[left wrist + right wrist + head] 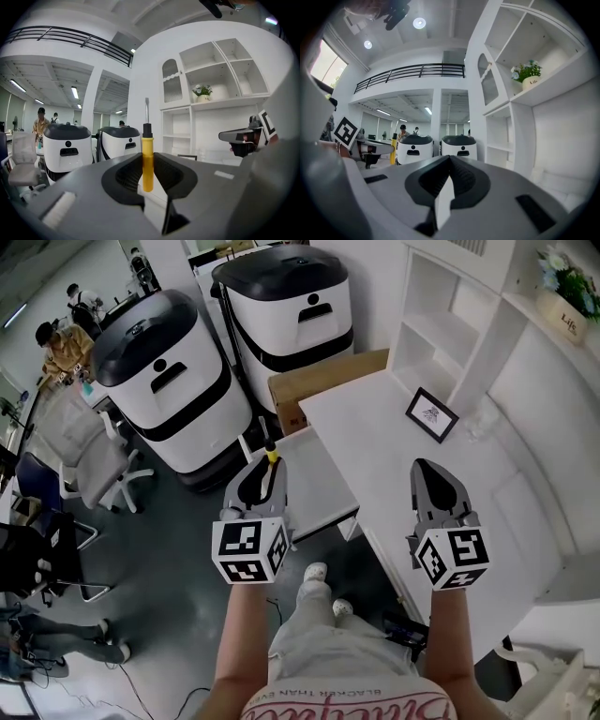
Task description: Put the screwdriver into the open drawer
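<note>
Carrying the screwdriver (pixel 147 157), clamped upright in the left claw (pixel 264 474) at the centre of the frame, calls for tipping it flat over the open drawer (pixel 323 486) just right of it, while the right claw (pixel 434 482), closed on nothing, hovers at right

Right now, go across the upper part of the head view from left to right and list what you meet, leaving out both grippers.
grey office chair → nearer white machine with a black lid → farther white machine with a black lid → black-framed picture → potted plant
</note>
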The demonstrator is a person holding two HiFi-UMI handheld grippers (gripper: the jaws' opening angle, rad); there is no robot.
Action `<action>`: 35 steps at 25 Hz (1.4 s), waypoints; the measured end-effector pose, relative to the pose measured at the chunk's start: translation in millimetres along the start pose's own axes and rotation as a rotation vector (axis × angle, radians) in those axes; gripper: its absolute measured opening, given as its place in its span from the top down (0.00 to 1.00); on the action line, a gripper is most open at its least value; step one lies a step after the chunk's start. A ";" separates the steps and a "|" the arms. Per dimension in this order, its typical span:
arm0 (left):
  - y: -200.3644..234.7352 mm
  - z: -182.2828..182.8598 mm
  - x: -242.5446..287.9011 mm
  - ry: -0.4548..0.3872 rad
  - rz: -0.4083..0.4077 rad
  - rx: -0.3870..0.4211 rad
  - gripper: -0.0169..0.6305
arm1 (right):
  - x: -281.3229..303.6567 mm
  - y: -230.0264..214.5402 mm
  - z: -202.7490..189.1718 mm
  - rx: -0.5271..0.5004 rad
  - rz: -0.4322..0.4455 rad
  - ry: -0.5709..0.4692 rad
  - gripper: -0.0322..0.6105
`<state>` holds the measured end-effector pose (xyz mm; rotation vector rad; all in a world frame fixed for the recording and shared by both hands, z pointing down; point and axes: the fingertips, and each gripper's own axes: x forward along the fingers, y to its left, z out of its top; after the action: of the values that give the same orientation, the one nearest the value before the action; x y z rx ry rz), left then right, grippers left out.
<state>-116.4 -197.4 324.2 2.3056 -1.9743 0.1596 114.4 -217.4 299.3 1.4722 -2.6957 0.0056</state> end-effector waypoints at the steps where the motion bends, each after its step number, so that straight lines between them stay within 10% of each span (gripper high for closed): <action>1: 3.1 -2.0 4.7 0.006 -0.005 -0.001 0.85 | 4.7 -0.3 -1.5 0.002 -0.005 0.005 0.94; 35: 39.5 -175.6 168.8 0.491 -0.174 -0.163 0.85 | 132.2 -14.4 -134.0 0.093 -0.075 0.353 0.94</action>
<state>-132.0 -343.0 522.8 2.0688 -1.4852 0.4778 63.3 -331.3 440.9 1.4372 -2.3849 0.3566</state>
